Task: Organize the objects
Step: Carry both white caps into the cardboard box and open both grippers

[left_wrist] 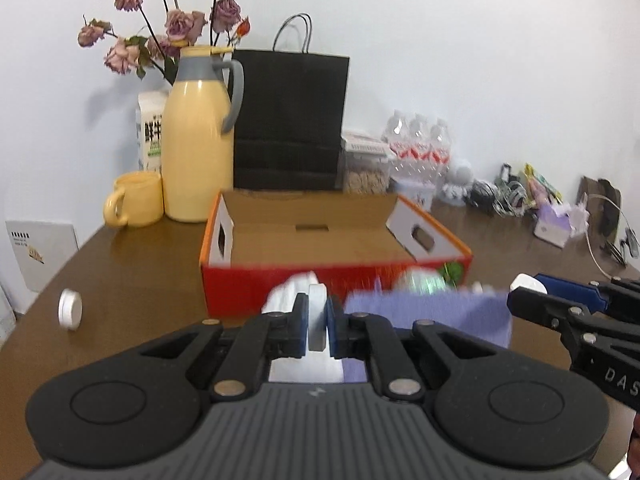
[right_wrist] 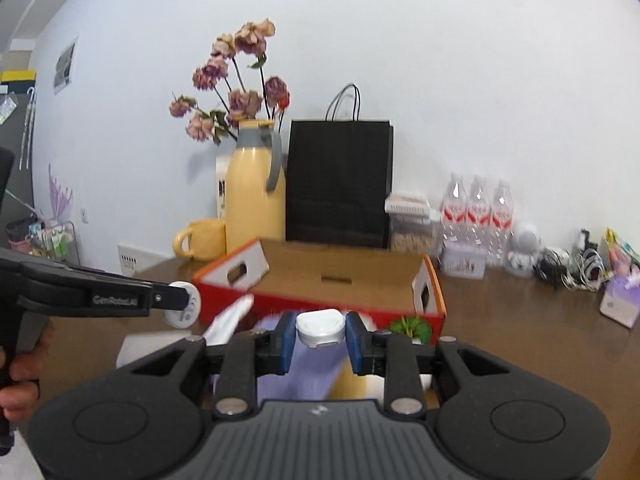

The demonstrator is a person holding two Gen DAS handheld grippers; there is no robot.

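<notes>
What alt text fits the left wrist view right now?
The left hand-held gripper is shut on a white disc, held on edge before an open red box. Another white disc stands on the brown table.

A brown wooden bench (left_wrist: 132, 280) stands against a white wall. Along its back edge, from the left: a yellow mug (left_wrist: 134, 204), a yellow jug (left_wrist: 198, 140), a black paper bag (left_wrist: 290, 120), a clear food container (left_wrist: 366, 164) and a pack of water bottles (left_wrist: 420, 146). An open red cardboard box (left_wrist: 332, 248) sits mid-bench. A small white jar (left_wrist: 70, 309) lies near the left edge.
</notes>
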